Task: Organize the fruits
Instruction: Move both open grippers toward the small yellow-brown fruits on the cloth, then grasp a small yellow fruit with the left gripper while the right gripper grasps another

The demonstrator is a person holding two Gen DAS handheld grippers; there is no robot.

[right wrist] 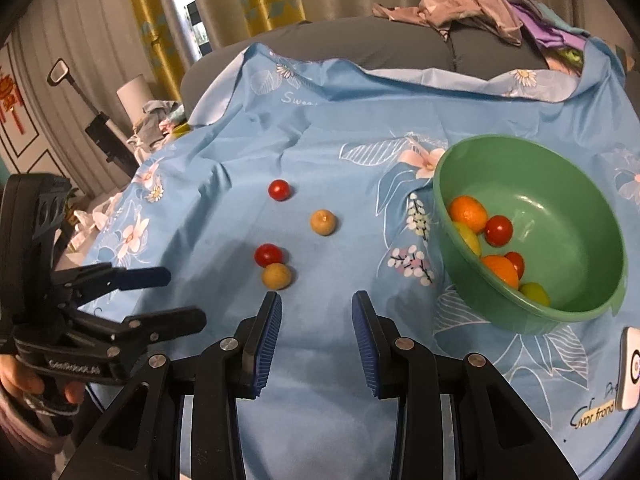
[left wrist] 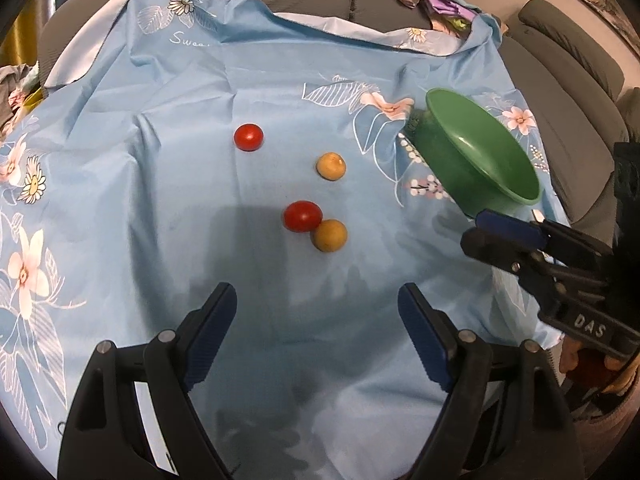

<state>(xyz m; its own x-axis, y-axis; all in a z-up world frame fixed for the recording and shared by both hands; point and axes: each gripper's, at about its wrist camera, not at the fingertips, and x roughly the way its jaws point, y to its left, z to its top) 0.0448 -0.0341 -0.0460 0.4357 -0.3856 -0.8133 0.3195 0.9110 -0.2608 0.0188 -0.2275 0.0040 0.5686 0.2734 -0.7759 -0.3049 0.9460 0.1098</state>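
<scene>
On the blue flowered cloth (left wrist: 160, 200) lie two red cherry tomatoes (left wrist: 248, 137) (left wrist: 302, 216) and two tan round fruits (left wrist: 331, 166) (left wrist: 329, 235); the nearer tomato touches the nearer tan fruit. The same near pair shows in the right wrist view as tomato (right wrist: 268, 255) and tan fruit (right wrist: 276, 276). A green bowl (right wrist: 560, 220) at the right holds several orange, red and yellow-green fruits. My left gripper (left wrist: 316, 290) stands wide open and empty, just short of the near pair. My right gripper (right wrist: 317, 295) has a narrow empty gap, right of the tan fruit.
A grey sofa (left wrist: 560, 48) lies under and behind the cloth, with a heap of clothes (right wrist: 472, 0) on its back. A white device (right wrist: 631, 368) rests on the cloth near the bowl. Curtains and clutter stand at the far left.
</scene>
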